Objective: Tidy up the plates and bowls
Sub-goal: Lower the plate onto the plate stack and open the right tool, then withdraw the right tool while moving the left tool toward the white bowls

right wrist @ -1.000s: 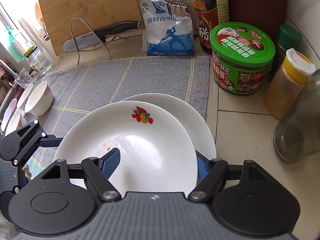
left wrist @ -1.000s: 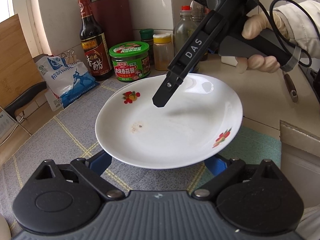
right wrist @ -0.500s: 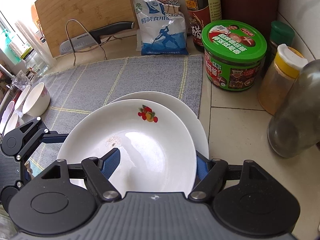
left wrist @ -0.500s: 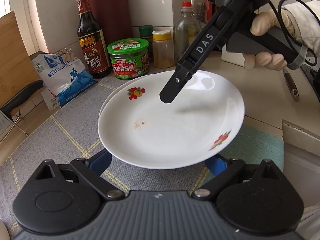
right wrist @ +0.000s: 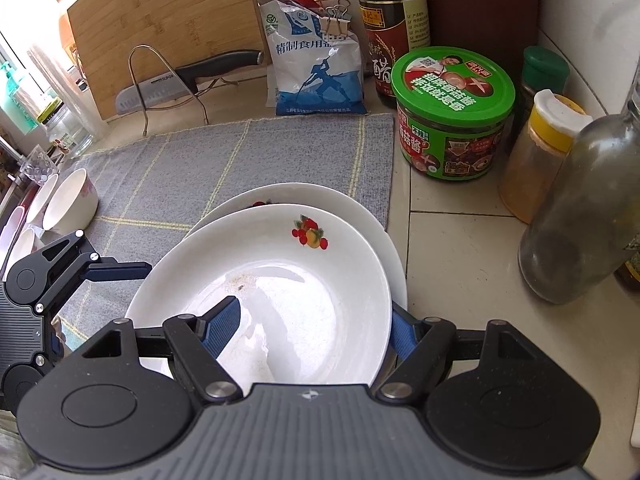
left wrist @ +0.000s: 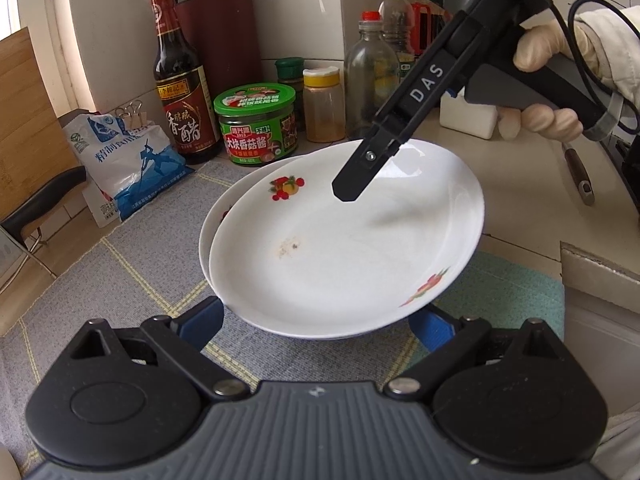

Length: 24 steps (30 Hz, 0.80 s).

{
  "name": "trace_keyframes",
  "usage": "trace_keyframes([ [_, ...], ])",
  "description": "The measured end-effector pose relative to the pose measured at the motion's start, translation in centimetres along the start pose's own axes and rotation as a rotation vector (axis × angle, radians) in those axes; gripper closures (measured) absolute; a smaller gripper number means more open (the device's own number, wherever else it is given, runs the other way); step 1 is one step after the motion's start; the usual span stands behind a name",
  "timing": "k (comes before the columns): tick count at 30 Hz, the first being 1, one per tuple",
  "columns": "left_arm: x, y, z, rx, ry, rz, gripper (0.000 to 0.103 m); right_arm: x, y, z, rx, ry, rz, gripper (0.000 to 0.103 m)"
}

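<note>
My right gripper clamped on top fruit-print plate, near rim. Lower plate directly beneath, offset slightly forward on grey mat. Left gripper spread, touching nothing.

"DAS" is printed in white along the arm of the right tool. On the dark vinegar bottle the large characters "香醋" are read on the red label. The green-lidded jar is marked "大块香菇酱", with "不辣" and "1913" above it. The white and blue salt bag bears "精制食用" before the print is cut off by a fold. "SUPOR" is stamped on the blade of the knife. Smaller print elsewhere cannot be made out.
</note>
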<state>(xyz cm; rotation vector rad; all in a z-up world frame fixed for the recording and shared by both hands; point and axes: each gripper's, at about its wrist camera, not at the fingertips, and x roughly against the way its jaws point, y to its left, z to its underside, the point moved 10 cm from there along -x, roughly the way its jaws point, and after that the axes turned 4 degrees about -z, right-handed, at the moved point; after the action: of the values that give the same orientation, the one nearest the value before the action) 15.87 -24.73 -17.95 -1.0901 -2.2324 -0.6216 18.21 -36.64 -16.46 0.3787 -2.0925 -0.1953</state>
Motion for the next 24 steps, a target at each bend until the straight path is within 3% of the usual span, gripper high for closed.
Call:
trace_keyframes([
  [11, 0.3, -0.2, 0.0, 0.010, -0.010, -0.005, 0.004, 0.8, 0.0, 0.6, -0.005, -0.010, 0.045, 0.017],
  [15, 0.8, -0.4, 0.1, 0.019, -0.018, -0.004, 0.004, 1.0, 0.4, 0.7, 0.017, -0.027, 0.071, 0.000],
  [24, 4.1, 1.1, -0.1, 0.087, -0.071, -0.058, 0.004, 2.8, 3.6, -0.3, 0.109, -0.128, 0.154, 0.000],
])
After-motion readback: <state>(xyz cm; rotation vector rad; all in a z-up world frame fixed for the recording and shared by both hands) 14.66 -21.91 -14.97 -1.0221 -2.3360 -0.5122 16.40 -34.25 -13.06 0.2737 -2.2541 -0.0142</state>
